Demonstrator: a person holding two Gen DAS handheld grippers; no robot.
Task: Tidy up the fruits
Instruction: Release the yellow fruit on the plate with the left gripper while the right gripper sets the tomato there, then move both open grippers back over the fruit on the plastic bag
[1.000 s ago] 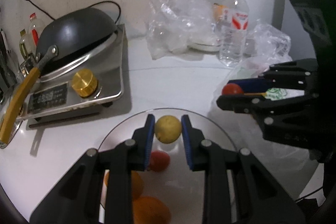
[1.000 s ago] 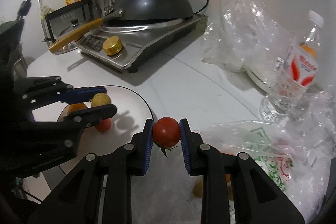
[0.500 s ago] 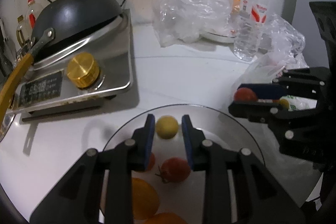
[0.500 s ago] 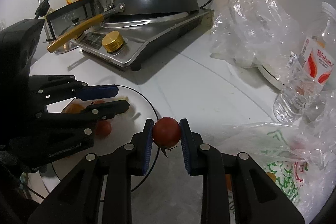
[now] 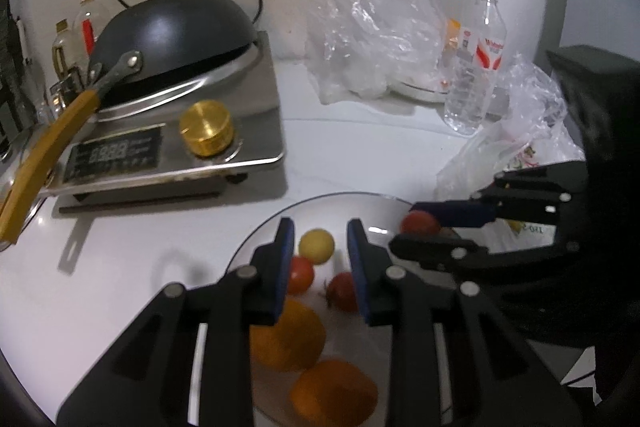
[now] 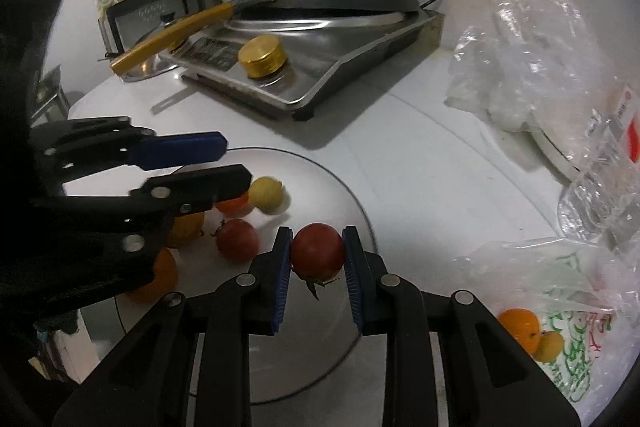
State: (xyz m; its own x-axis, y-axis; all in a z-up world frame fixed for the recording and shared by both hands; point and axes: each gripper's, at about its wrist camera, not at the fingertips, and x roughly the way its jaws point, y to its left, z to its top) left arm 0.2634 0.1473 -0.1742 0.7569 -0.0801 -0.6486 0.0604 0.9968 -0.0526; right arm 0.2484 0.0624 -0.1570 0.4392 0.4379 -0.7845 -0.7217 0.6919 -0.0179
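My right gripper (image 6: 317,257) is shut on a red tomato (image 6: 317,251) and holds it over the right rim of the glass plate (image 6: 340,195); the tomato also shows in the left wrist view (image 5: 418,223). The plate (image 5: 372,199) holds a yellow fruit (image 5: 317,246), two red tomatoes (image 5: 300,274) (image 5: 343,291) and two oranges (image 5: 290,337) (image 5: 334,393). My left gripper (image 5: 320,249) is open and empty above the plate, drawn back from the yellow fruit (image 6: 266,194).
An induction cooker (image 5: 168,143) with an upturned wok (image 5: 172,31) stands at the back left. A printed plastic bag (image 6: 568,291) at the right holds an orange (image 6: 518,327). Clear bags (image 5: 372,39) and a water bottle (image 5: 478,67) stand behind.
My left gripper let go of the yellow fruit on the plate and drew back and up. My right gripper carried the tomato left, to over the plate's rim.
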